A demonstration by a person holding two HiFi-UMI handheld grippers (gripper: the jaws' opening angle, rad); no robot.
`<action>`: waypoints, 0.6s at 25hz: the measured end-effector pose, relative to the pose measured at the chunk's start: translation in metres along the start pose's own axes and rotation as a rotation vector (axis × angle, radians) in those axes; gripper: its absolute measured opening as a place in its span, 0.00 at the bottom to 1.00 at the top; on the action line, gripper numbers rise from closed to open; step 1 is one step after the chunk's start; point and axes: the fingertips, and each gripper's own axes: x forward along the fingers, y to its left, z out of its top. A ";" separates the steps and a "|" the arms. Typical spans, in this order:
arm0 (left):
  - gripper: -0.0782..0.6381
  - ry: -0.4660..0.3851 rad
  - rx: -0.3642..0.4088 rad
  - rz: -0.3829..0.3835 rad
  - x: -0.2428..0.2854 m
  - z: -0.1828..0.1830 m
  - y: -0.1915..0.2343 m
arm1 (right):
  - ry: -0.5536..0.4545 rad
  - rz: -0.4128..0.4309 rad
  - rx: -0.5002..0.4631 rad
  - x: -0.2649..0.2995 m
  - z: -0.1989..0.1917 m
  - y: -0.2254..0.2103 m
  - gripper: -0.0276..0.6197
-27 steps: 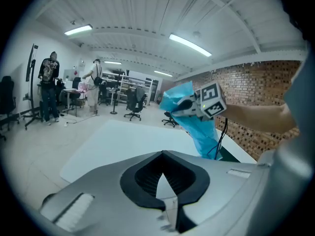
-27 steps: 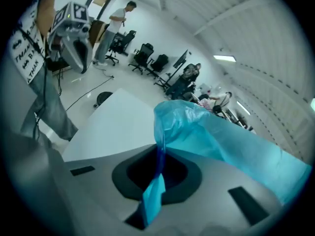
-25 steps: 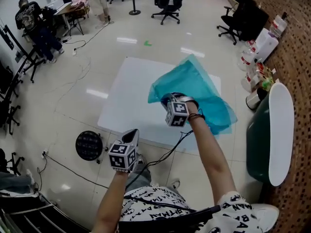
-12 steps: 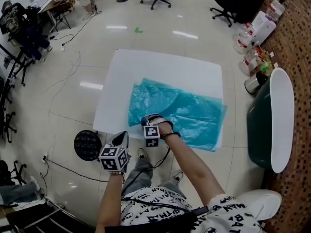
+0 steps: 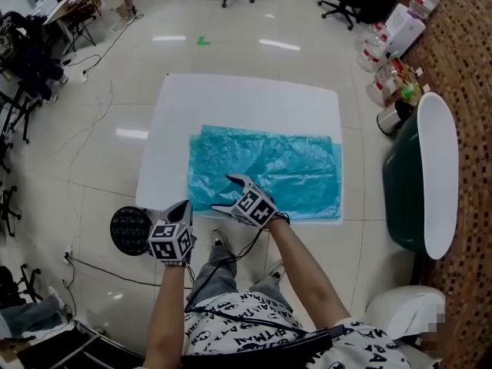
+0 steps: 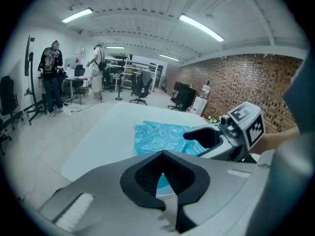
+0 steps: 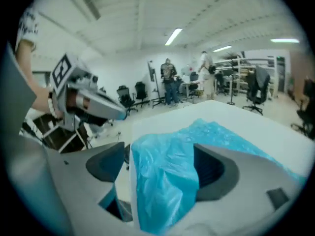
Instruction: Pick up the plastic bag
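The plastic bag (image 5: 269, 167), a second ago hanging bunched in the air from the right claw (image 5: 225, 193), now lies spread flat on the white mat (image 5: 231, 98), reaching its near and right edges. The right claw has dropped toward the mat's near edge and rolled over. Its jaws have just been opening and stand wide apart, with the bag's near edge loose between them.

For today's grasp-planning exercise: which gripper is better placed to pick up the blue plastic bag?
Right. The right gripper sits at the near edge of the plastic bag; its jaws have just been opening, with a fold between them. The left gripper is shut, short of the bag.
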 end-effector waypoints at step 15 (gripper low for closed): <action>0.11 0.283 0.092 -0.039 0.105 -0.090 -0.006 | 0.243 -0.716 0.775 -0.239 -0.283 -0.100 0.67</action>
